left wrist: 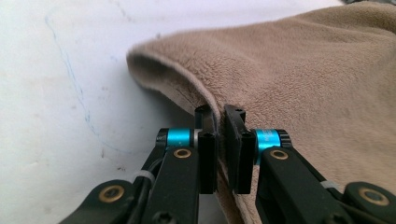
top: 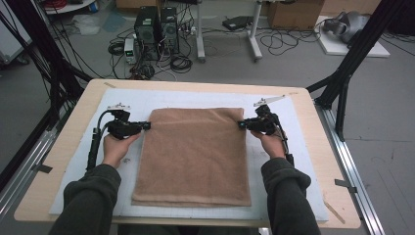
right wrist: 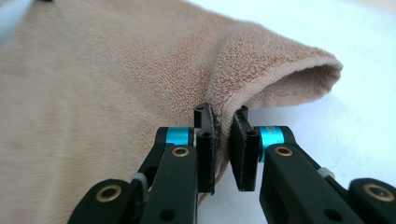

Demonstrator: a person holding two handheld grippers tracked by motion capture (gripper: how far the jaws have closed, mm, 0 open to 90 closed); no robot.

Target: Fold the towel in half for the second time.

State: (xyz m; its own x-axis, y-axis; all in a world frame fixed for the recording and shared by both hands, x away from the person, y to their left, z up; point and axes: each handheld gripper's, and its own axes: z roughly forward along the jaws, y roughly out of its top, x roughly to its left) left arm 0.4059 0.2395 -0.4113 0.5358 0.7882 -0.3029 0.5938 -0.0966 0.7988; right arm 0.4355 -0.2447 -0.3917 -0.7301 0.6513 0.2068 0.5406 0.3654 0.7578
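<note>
left gripper (top: 146, 126): clamped on the towel's (top: 193, 154) far left edge
right gripper (top: 241, 125): clamped on its far right edge

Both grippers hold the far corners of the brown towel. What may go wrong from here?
1. The left gripper and the right gripper each pinch only a thin edge of the towel, so a corner might slip out when lifted.
2. The towel looks folded in layers; a gripper may hold only the top layer, and the fold could open.
3. If one hand rises faster, the towel may hang crooked.
</note>
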